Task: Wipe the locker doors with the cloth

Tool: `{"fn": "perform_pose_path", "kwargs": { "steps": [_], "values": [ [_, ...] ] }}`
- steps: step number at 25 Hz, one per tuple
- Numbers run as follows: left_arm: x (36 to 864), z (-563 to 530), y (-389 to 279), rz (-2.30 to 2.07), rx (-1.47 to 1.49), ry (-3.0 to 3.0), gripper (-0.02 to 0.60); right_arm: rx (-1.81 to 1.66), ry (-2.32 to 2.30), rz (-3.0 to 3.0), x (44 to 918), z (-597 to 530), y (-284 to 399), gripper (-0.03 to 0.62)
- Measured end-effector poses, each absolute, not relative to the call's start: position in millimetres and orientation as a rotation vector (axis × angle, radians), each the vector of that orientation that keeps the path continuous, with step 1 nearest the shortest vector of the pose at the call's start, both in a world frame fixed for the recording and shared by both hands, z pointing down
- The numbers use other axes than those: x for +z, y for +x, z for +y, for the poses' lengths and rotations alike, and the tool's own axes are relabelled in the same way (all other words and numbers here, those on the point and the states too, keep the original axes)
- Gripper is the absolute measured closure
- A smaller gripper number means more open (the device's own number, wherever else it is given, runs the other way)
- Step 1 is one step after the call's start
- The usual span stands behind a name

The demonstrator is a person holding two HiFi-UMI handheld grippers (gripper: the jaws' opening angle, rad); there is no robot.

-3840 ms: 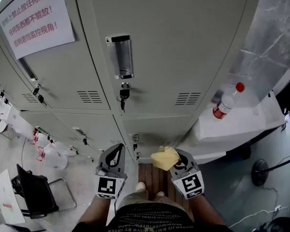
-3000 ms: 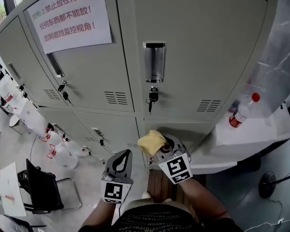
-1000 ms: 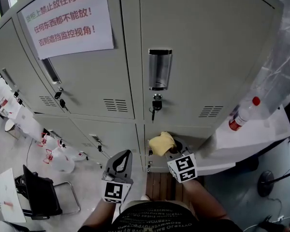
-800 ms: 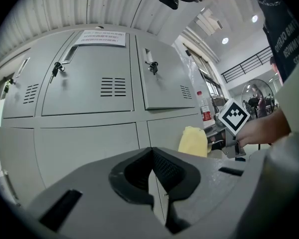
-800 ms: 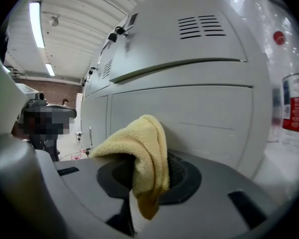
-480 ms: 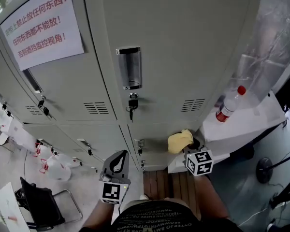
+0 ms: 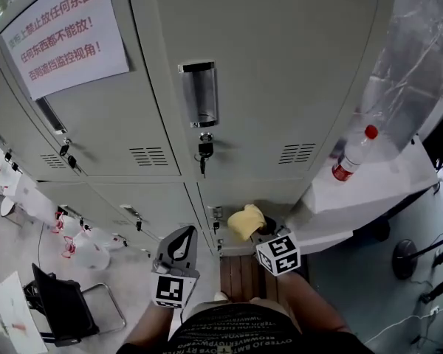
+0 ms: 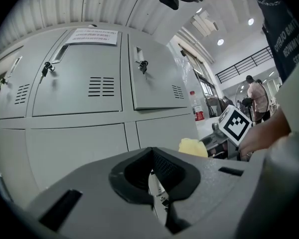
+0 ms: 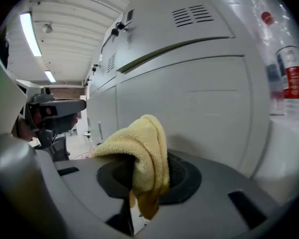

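Wiping under way, by the look | right gripper [image 7: 259,230] clamps yellow cloth [image 7: 245,220] near lower locker door [image 7: 236,192], 6 o'clock of the key [image 7: 202,152] | left gripper [image 7: 179,237] closed, empty, 7 o'clock | next: likely press cloth flat, sweep across.

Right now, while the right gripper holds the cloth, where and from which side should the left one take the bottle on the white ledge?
I'd clamp the bottle across its round body just above the red label, coming in from the person's side: it stands upright, with the locker on its left and plastic sheeting behind. The left gripper is shut, so open it first.
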State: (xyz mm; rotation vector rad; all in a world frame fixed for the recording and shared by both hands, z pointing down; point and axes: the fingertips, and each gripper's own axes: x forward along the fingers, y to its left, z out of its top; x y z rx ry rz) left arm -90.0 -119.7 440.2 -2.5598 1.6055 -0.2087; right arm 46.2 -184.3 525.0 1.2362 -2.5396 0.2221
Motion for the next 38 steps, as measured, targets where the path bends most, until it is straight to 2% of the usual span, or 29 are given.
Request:
{"fn": "perform_pose_path", "kwargs": {
  "steps": [5, 9, 21, 26, 31, 38],
  "values": [
    [443.3, -113.6, -103.9, 1.641, -0.220, -2.540, 0.577, 0.126, 1.055, -2.553, 544.6, -187.0, -22.8, 0.511],
    [445.0, -110.8, -113.1, 1.669, -0.226, -2.525, 0.577, 0.101, 1.051, -2.523, 551.4, -196.8, -27.5, 0.511],
    [444.0, -121.5, -109.5, 1.657, -0.219, -2.531, 0.577, 0.259, 1.378, -2.318, 583.2, -214.5, 128.1, 0.512],
    [445.6, -124.7, -104.9, 1.629, -0.222, -2.529, 0.577, 0.279, 1.443, -2.280, 588.5, -217.0, 153.0, 0.513],
    [448.7, -124.5, -105.3, 1.634, -0.231, -2.538, 0.577, 0.276, 1.382, -2.291, 596.5, -207.4, 132.5, 0.511],
    [454.1, -120.2, -120.5, 1.687, -0.254, -2.536, 0.577, 0.268, 1.110, -2.316, 652.4, -188.5, 39.2, 0.511]
  ]
}}
